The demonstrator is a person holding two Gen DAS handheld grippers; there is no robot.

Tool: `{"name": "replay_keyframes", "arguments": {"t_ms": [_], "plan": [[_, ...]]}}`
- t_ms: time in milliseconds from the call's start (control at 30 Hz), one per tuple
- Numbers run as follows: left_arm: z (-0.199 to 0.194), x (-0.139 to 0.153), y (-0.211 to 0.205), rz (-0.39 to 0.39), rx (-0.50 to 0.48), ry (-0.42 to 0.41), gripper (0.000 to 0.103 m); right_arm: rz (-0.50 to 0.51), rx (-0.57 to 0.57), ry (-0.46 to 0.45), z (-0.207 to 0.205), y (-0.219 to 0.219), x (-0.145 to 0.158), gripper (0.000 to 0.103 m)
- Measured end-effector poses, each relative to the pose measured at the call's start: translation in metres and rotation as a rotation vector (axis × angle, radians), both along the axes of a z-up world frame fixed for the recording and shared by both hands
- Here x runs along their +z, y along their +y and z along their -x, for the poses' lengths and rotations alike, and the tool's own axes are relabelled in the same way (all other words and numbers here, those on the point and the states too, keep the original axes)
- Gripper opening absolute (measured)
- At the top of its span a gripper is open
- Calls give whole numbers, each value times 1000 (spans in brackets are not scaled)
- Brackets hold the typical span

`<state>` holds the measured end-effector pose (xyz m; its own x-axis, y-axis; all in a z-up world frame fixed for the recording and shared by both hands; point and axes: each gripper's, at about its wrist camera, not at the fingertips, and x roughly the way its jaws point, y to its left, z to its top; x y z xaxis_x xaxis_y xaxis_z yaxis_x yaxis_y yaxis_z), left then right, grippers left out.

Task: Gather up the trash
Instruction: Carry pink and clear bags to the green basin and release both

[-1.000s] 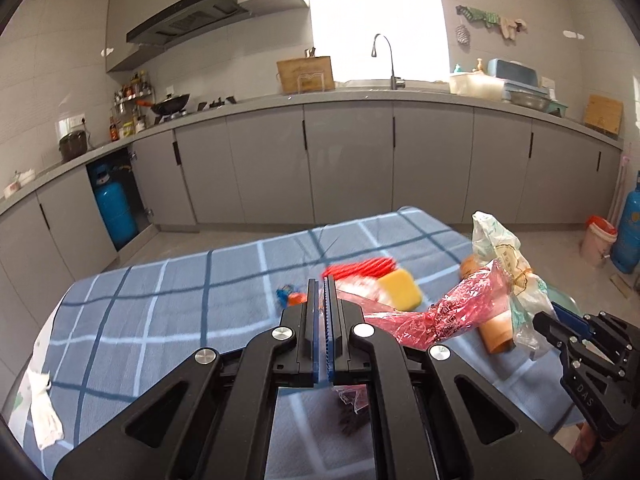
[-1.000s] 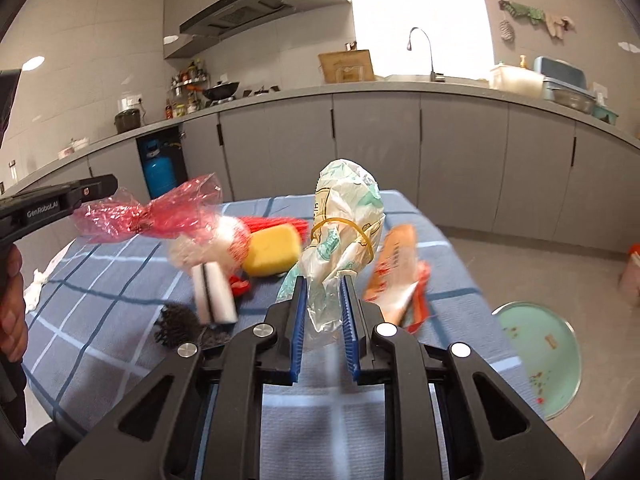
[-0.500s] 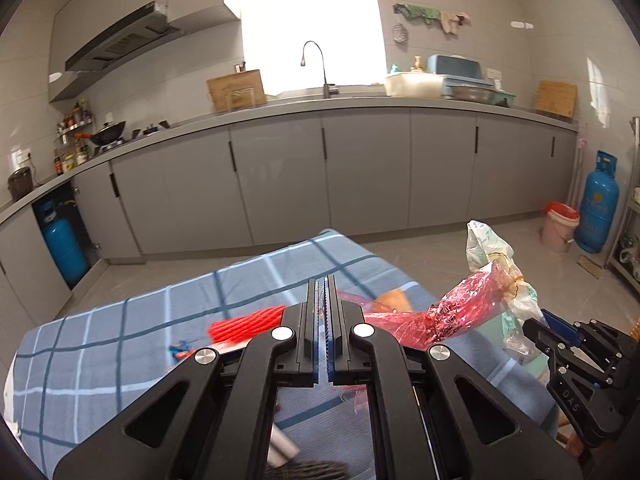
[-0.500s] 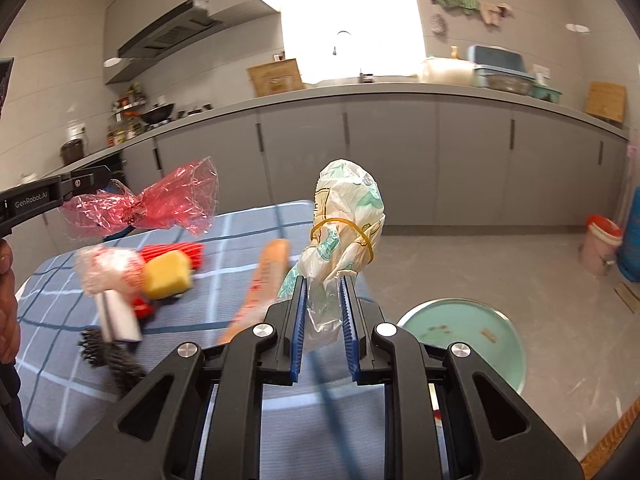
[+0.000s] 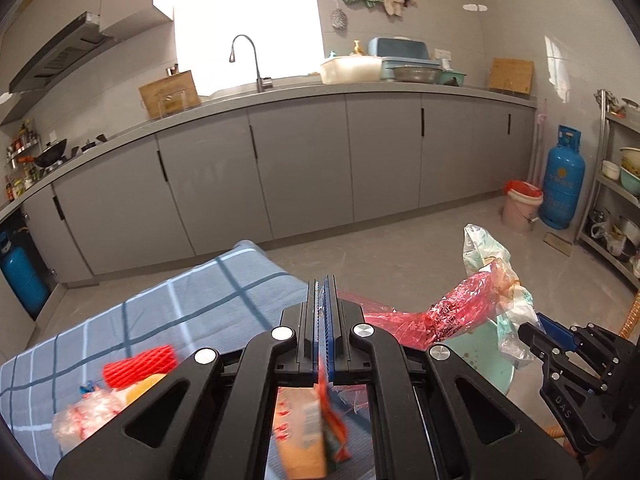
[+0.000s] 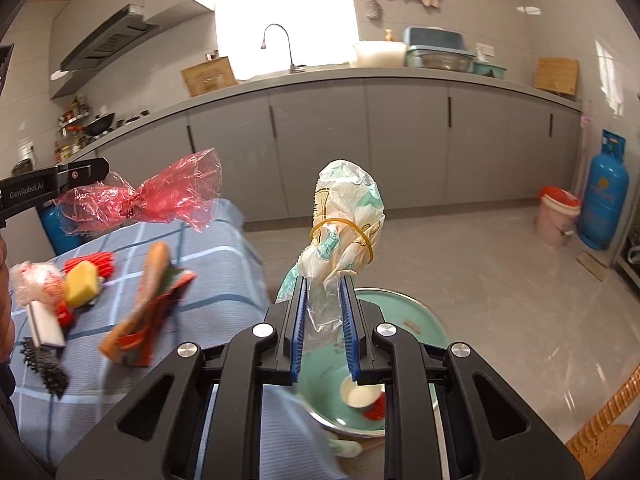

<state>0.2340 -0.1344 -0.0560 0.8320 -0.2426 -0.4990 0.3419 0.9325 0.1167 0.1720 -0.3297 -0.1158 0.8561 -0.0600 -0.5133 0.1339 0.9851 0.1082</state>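
My left gripper [image 5: 321, 292] is shut on a red plastic wrapper [image 5: 440, 312] that trails off to its right; the wrapper also shows in the right wrist view [image 6: 152, 200], hanging from the left gripper's tip [image 6: 92, 170]. My right gripper [image 6: 323, 292] is shut on a white and green plastic bag [image 6: 346, 224] bound with a yellow rubber band, held above a round green bin [image 6: 420, 320] on the floor. The bag also shows in the left wrist view [image 5: 484, 252], above the bin [image 5: 488, 364]. The bin holds a cup and scraps.
A table with a blue checked cloth [image 6: 208, 248] carries an orange snack packet [image 6: 148, 292], a yellow sponge [image 6: 82, 282], red foam netting [image 6: 92, 260], a white and red wrapper [image 6: 34, 284] and a black brush [image 6: 44, 364]. A blue gas cylinder [image 6: 602, 204] and a pink bucket [image 6: 558, 216] stand by the cabinets.
Both grippers have swung right, away from the table and towards the floor, each carrying its trash. The green bin has come into view under the right gripper.
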Motion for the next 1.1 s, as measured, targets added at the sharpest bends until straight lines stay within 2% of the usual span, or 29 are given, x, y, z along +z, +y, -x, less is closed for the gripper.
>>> {"name": "replay_keyframes", "arguments": {"t_ms": [567, 867, 933, 967, 1000, 1100], "plan": [[-40, -35, -75, -14, -69, 86, 4, 15, -53, 66, -18, -47, -29, 19], [-53, -56, -104, -28, -104, 135, 5, 23, -63, 117, -30, -61, -56, 20], [-54, -61, -106, -33, -110, 141, 17, 23, -69, 120, -31, -64, -61, 27], [-55, -62, -106, -35, -107, 142, 35, 27, -80, 121, -31, -66, -64, 30], [-56, -63, -105, -33, -100, 138, 45, 24, -87, 127, -32, -67, -67, 32], [-59, -67, -104, -21, -106, 150, 56, 15, -103, 145, -32, -71, -74, 33]]}}
